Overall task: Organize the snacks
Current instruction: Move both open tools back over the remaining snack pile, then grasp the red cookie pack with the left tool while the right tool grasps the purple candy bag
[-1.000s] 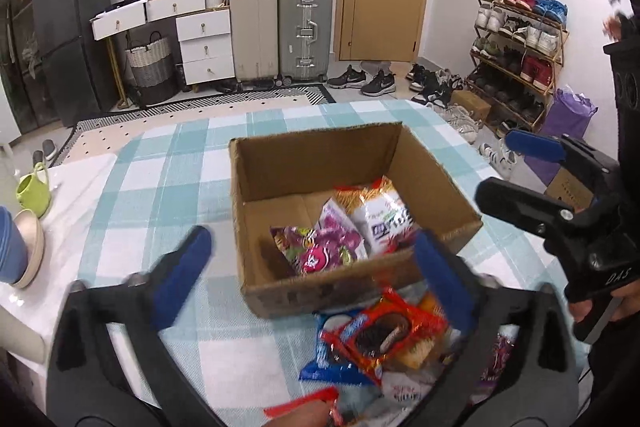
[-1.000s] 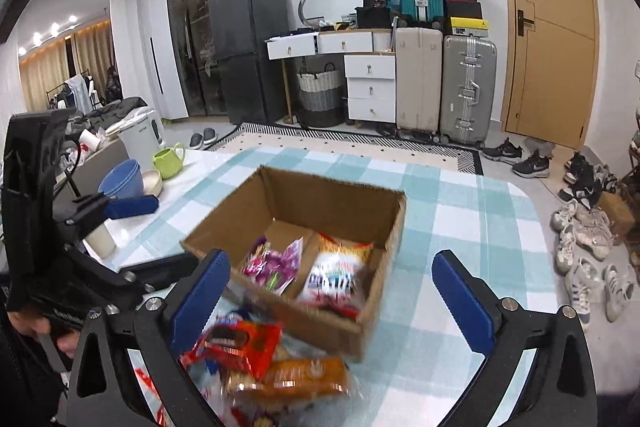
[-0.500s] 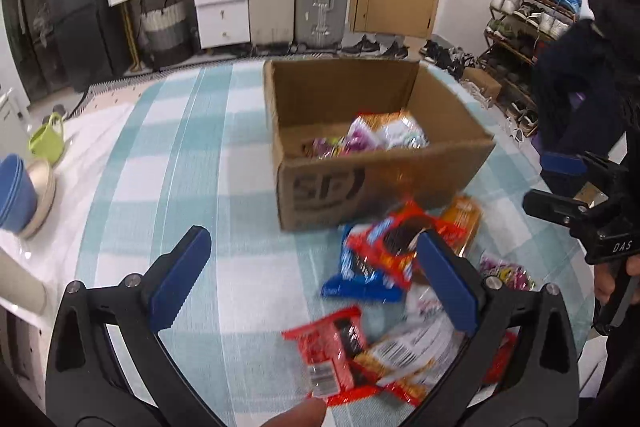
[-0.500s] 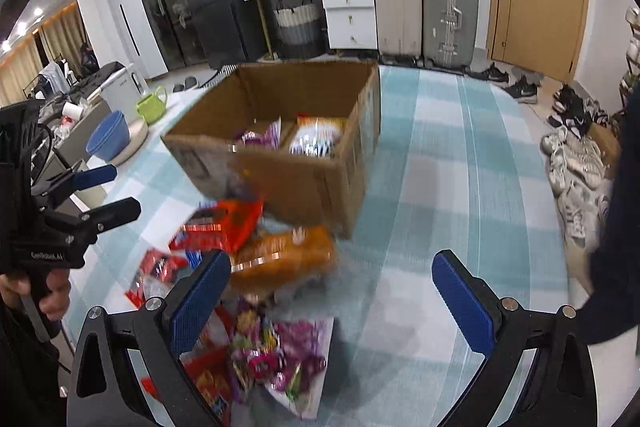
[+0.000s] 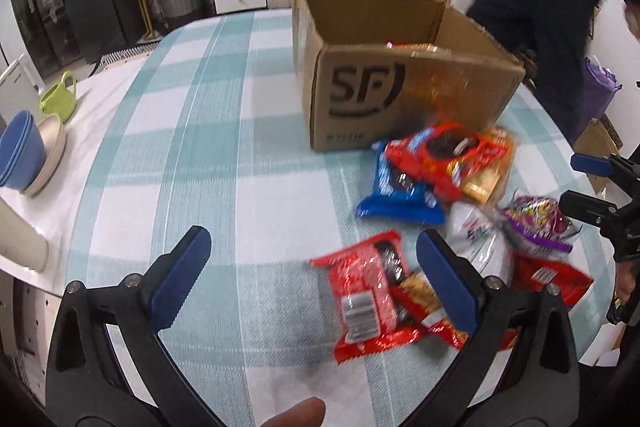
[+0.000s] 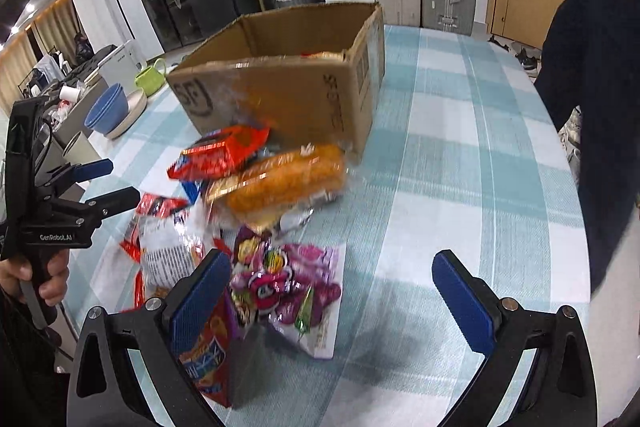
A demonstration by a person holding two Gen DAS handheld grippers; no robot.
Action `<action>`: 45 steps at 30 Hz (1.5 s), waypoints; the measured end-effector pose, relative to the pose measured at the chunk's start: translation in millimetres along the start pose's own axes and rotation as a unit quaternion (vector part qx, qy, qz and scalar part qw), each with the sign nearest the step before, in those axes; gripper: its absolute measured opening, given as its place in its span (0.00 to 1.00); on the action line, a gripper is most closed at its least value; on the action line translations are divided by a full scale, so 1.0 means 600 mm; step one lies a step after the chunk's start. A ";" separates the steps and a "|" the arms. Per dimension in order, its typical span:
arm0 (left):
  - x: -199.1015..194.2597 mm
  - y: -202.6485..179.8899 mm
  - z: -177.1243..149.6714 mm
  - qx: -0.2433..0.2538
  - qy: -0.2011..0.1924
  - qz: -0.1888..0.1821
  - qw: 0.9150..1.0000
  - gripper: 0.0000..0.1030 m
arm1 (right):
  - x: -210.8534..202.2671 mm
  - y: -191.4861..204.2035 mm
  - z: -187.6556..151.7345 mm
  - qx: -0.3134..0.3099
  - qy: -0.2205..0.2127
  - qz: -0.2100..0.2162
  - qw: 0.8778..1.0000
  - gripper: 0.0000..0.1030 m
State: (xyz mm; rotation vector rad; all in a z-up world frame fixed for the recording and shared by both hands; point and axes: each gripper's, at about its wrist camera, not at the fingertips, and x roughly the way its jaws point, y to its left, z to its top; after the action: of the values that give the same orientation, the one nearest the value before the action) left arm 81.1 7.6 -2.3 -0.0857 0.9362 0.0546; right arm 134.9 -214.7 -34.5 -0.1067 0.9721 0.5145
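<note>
An open cardboard box [image 5: 404, 83] marked SF stands on the checked table; it also shows in the right wrist view [image 6: 288, 87]. Several snack packets lie in a heap in front of it: a red cookie pack [image 5: 436, 159], a blue pack [image 5: 396, 195], a red packet [image 5: 368, 291], an orange bread pack [image 6: 280, 183] and a purple candy bag [image 6: 284, 283]. My left gripper [image 5: 314, 273] is open and empty, low over the table just left of the red packet. My right gripper [image 6: 340, 291] is open and empty, over the candy bag's right edge.
Blue bowls [image 5: 20, 155], a beige bowl and a green mug [image 5: 60, 99] sit at the table's left edge. A person in dark clothes [image 6: 592, 107] stands at the right side. Suitcases, drawers and a door stand behind the table.
Both grippers have dropped from above the box and pulled back toward the snack heap in front of it. The box interior is now mostly hidden. Both stay open.
</note>
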 end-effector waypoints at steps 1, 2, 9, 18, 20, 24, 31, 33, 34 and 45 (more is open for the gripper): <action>0.002 0.001 -0.004 -0.001 0.003 0.001 1.000 1.00 | 0.002 0.000 -0.005 0.000 0.004 0.001 1.000 0.99; 0.005 0.003 -0.008 -0.002 0.006 0.003 1.000 1.00 | 0.003 0.001 -0.008 -0.001 0.006 0.001 1.000 0.99; 0.020 0.024 -0.026 -0.027 0.024 -0.005 0.999 1.00 | 0.012 0.006 -0.026 -0.003 0.020 0.012 1.000 0.99; 0.025 0.000 -0.024 -0.010 0.042 -0.050 0.998 1.00 | 0.011 0.011 -0.029 -0.015 0.025 0.020 0.999 0.99; 0.030 -0.007 -0.023 -0.007 0.046 -0.061 0.997 1.00 | 0.011 0.009 -0.029 -0.013 0.025 0.021 0.999 0.99; 0.031 -0.002 -0.017 -0.014 0.042 -0.055 0.998 1.00 | 0.007 0.005 -0.028 -0.009 0.020 0.020 1.000 0.99; 0.046 0.022 -0.009 -0.032 0.053 -0.048 0.997 1.00 | 0.013 0.001 -0.028 -0.003 0.023 0.031 0.999 0.99; 0.051 0.024 -0.007 -0.034 0.054 -0.044 0.997 1.00 | 0.016 0.005 -0.025 -0.006 0.023 0.032 0.999 0.99; 0.053 0.025 -0.004 -0.035 0.055 -0.042 0.997 1.00 | 0.017 0.007 -0.024 -0.007 0.023 0.033 0.999 0.99; 0.100 -0.002 0.007 0.007 0.101 -0.034 0.994 1.00 | 0.024 0.013 -0.017 -0.015 0.026 0.034 0.999 0.99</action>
State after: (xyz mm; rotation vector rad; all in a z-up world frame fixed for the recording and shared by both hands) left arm 119.8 7.6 -48.0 -0.1127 1.1346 -0.0244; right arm 129.9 -205.9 -50.9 -0.1150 1.0210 0.5913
